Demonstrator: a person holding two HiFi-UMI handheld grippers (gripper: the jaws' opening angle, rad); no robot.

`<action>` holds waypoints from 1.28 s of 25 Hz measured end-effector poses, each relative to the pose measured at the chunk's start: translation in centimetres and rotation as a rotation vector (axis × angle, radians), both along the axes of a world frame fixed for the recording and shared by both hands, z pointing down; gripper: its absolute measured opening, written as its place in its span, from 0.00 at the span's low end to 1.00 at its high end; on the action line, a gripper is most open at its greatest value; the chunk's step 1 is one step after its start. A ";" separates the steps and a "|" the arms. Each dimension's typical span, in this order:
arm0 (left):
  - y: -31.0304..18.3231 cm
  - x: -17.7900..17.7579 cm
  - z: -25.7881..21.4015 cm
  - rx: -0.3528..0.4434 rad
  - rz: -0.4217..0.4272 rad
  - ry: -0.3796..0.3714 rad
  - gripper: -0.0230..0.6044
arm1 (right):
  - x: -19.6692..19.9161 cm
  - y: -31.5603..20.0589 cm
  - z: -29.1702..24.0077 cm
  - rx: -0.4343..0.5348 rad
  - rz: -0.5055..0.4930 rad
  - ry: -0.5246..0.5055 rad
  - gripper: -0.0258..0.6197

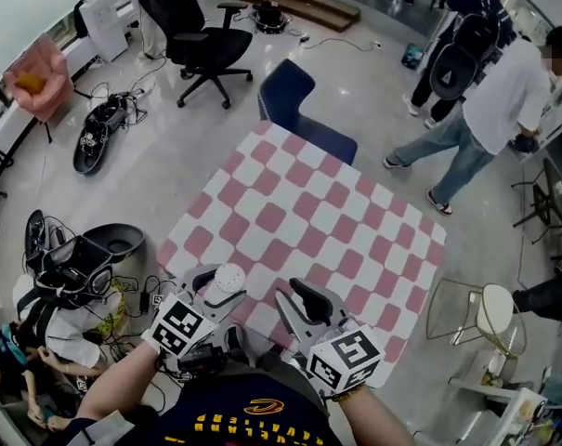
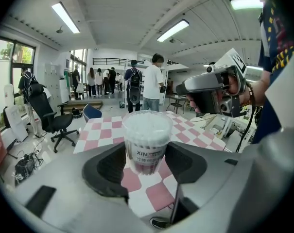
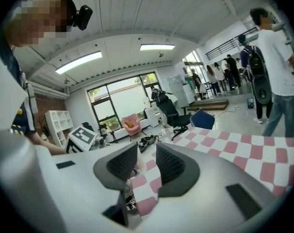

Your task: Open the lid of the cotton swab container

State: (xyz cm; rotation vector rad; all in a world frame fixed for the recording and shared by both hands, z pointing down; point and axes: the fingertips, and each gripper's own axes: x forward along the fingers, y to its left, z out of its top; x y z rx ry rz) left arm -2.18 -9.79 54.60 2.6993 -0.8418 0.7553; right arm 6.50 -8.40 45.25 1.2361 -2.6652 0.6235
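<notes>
A clear round cotton swab container with its lid on stands upright between the jaws of my left gripper, whose pads press on its lower sides. In the head view the container's white top shows at the near edge of the pink-and-white checked table, inside the left gripper. My right gripper hovers just to the right of it. Its jaws stand a narrow gap apart with nothing between them. The right gripper also appears raised, beyond the container.
A blue chair stands at the table's far edge and a black office chair further back. People stand at the right rear. A white stool is right of the table; bags and cables lie on the floor at the left.
</notes>
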 end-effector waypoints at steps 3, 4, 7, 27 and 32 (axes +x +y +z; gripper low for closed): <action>0.4 1.0 -2.7 0.025 0.027 0.016 0.44 | -2.3 0.2 -1.9 0.048 -0.162 0.048 0.22; 0.6 1.3 -3.3 0.032 0.045 0.013 0.44 | -2.9 0.2 -2.3 0.059 -0.211 0.067 0.23; 1.5 2.1 -4.5 0.048 0.096 -0.016 0.44 | -4.5 0.8 -3.1 0.081 -0.342 0.135 0.39; 4.6 5.3 -6.8 0.082 0.232 -0.017 0.44 | -5.9 3.1 -2.1 0.140 -0.548 0.349 0.44; 4.7 5.5 -6.8 0.082 0.228 0.003 0.44 | -5.3 2.9 -1.9 0.078 -0.526 0.267 0.44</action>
